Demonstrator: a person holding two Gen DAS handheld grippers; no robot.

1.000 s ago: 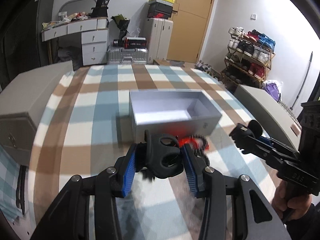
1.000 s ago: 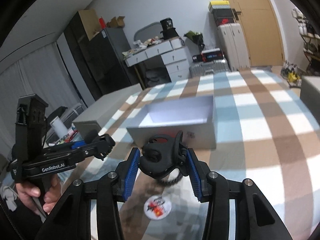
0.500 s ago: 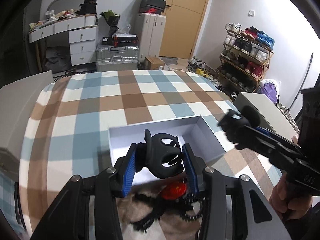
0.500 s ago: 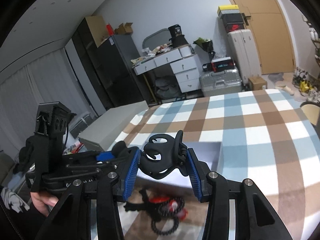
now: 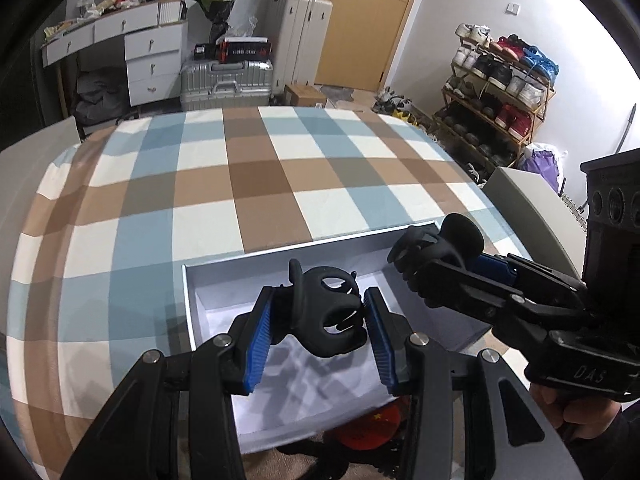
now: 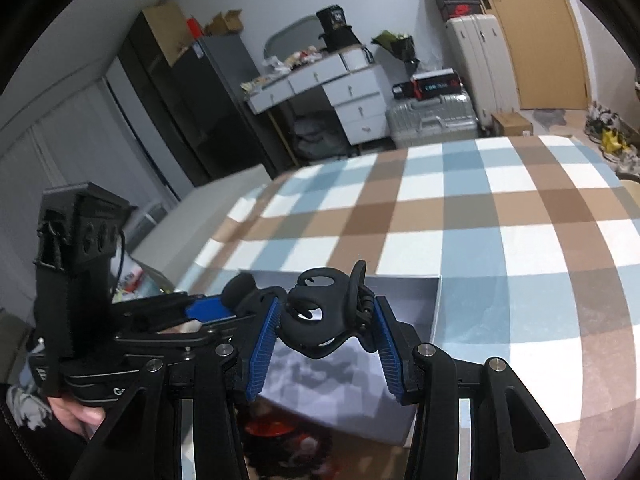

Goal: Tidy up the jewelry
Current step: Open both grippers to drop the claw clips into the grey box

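Clips (image 5: pixel 326 314) (image 6: pixel 326 312) sit clamped in both grippers (image 5: pixel 320 332) (image 6: pixel 324 340) above the box (image 5: pixel 212 304); red item (image 5: pixel 368 426) below half hidden

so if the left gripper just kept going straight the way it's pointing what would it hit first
Most likely the floor of the white box: the left gripper, shut on a black hair claw, points down into the open box. The claw would probably touch first, though depth is unclear.
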